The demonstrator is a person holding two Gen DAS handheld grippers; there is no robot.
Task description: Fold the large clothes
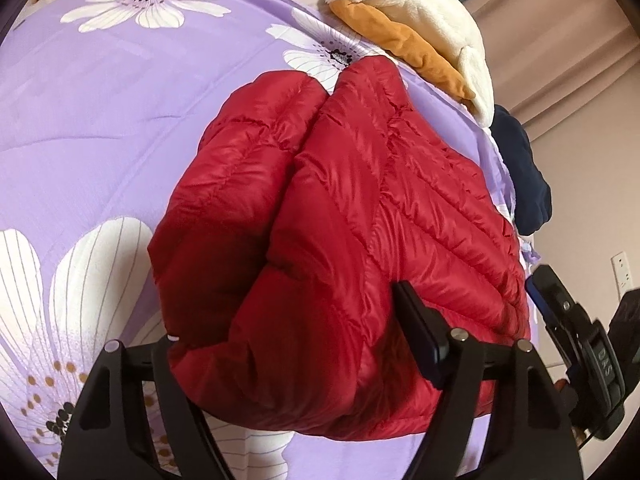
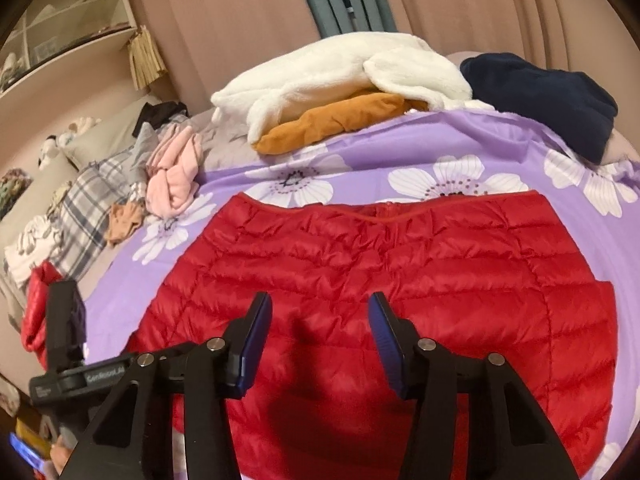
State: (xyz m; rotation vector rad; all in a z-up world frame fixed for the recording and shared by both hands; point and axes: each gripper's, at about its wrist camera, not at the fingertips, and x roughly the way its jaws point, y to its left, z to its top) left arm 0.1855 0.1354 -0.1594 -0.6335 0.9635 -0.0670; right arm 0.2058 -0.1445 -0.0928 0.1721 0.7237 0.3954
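1. The red jacket [image 2: 360, 280] is spread on the purple quilt [image 2: 500, 140], near edge.
2. Left gripper [image 1: 292, 344]: jaws around a puffy fold, contact unclear.
3. Right gripper [image 2: 320, 340]: spread above it, empty.
4. Judged light, soft, slippery; hems are best pinched.

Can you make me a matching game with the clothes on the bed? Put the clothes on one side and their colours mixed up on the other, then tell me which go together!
Things:
1. puffy jacket
2. fluffy garment on top of the pile
3. garment tucked under the fluffy one
4. bundle at the far right of the bed

Colours:
A. dark navy
B. red
C. cream white
D. orange-brown

Pairs: 1-B, 2-C, 3-D, 4-A
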